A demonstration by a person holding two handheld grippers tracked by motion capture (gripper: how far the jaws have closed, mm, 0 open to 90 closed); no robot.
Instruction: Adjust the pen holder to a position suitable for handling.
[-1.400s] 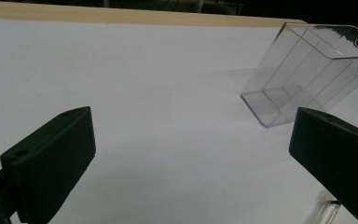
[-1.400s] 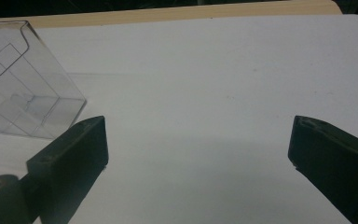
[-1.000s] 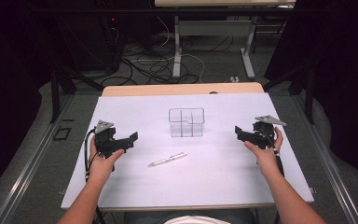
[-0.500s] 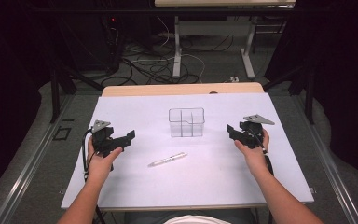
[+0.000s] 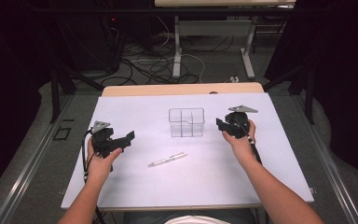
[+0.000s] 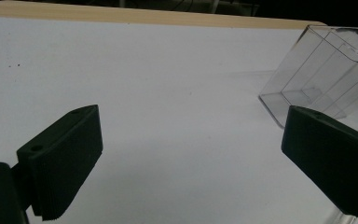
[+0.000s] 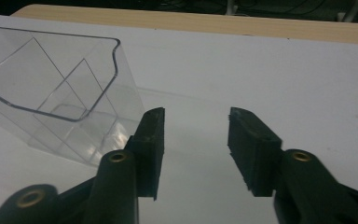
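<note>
Flanking clear box (image 5: 186,122), both grippers' jaws apart; pen (image 5: 168,159) nearer

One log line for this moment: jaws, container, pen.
left gripper: open, empty | right gripper: open, empty, beside clear divided container | pen: lying on white table cover, untouched

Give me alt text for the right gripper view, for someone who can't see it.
The right gripper is open, its two black jaws rising from the bottom with nothing between them, over the white table surface. A clear plastic organizer with inner dividers, empty, stands at the left, close beside the left jaw.
</note>
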